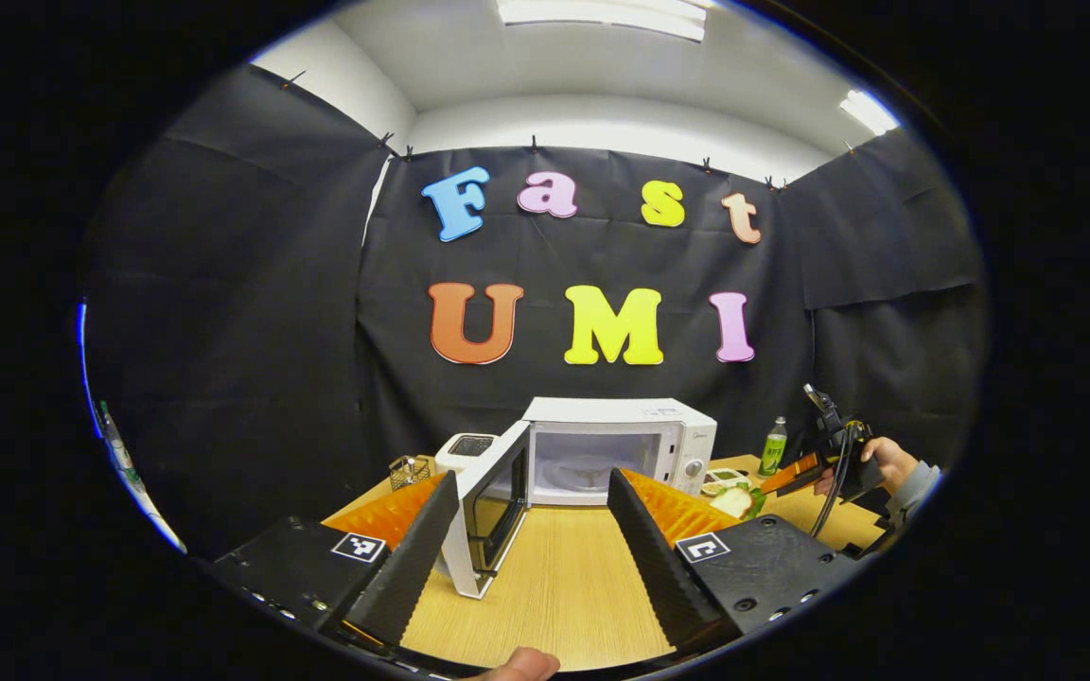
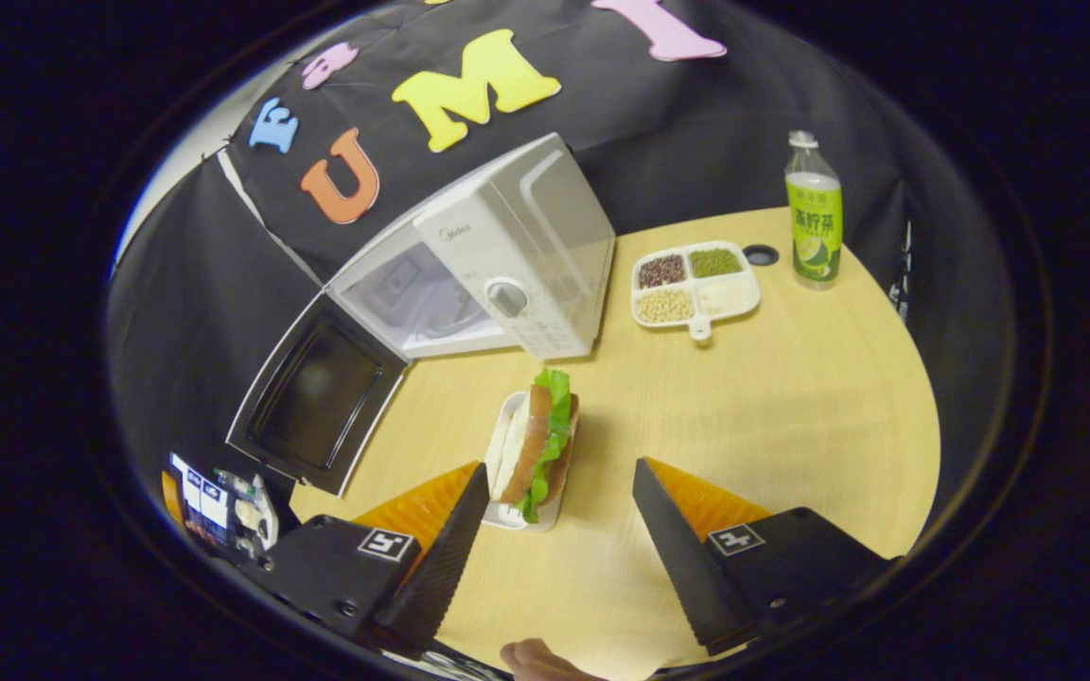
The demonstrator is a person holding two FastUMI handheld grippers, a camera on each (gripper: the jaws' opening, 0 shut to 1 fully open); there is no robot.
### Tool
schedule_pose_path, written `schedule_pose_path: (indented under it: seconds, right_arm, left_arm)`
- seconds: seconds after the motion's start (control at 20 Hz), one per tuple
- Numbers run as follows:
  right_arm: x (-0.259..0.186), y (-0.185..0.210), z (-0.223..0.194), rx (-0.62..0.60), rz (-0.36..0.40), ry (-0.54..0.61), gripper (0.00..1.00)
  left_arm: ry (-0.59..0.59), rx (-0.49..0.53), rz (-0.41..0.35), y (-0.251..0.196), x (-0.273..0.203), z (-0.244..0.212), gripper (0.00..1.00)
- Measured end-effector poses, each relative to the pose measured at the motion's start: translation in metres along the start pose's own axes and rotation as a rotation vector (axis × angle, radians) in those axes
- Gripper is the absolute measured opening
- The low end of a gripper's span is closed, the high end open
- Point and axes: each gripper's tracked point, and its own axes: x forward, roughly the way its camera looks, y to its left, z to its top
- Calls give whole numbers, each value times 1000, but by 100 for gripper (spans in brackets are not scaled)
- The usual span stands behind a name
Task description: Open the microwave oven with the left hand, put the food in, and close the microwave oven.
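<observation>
The white microwave [image 1: 621, 440] stands at the back of the wooden table [image 1: 554, 577] with its door [image 1: 493, 511] swung wide open to the left and the cavity showing. My left gripper [image 1: 531, 530] is open, a short way in front of the door, holding nothing. In the right gripper view the microwave [image 2: 507, 255] and its open door [image 2: 318, 397] lie to the upper left. A sandwich [image 2: 540, 440] with lettuce rests on a small white plate [image 2: 505, 515] right before my open right gripper [image 2: 559, 515], between the fingertips. Farther right, a hand [image 1: 886, 462] holds the right gripper [image 1: 796, 476] over the sandwich [image 1: 739, 499].
A divided white tray [image 2: 694, 284] of beans and a green bottle [image 2: 813, 213] stand to the right of the microwave. A white appliance [image 1: 467, 449] and a wire basket [image 1: 410, 468] sit to its left. Bare tabletop [image 2: 791, 407] lies at the right.
</observation>
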Motion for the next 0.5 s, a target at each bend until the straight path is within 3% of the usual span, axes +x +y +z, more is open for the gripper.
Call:
schedule_pose_path:
  seconds: [0.2,0.25,0.3,0.35,0.4,0.45,0.5]
  right_arm:
    - [40,10,-4,89,74,105,84]
    - [46,16,-6,134,95,121,92]
    - [51,24,-12,158,118,153,89]
    - [53,26,-17,197,119,165,65]
    - [56,28,-18,224,103,167,69]
    - [55,26,-19,243,84,162,43]
    - [56,27,-18,243,68,148,35]
  left_arm:
    - [-8,26,-6,-6,-5,5,95]
    - [-15,19,-8,-5,-8,7,95]
    - [-18,9,-3,0,-11,7,95]
    - [-16,1,6,5,-14,7,95]
    - [-19,0,10,11,-17,8,84]
    - [-19,6,6,15,-22,8,84]
    - [-12,13,-7,16,-28,7,95]
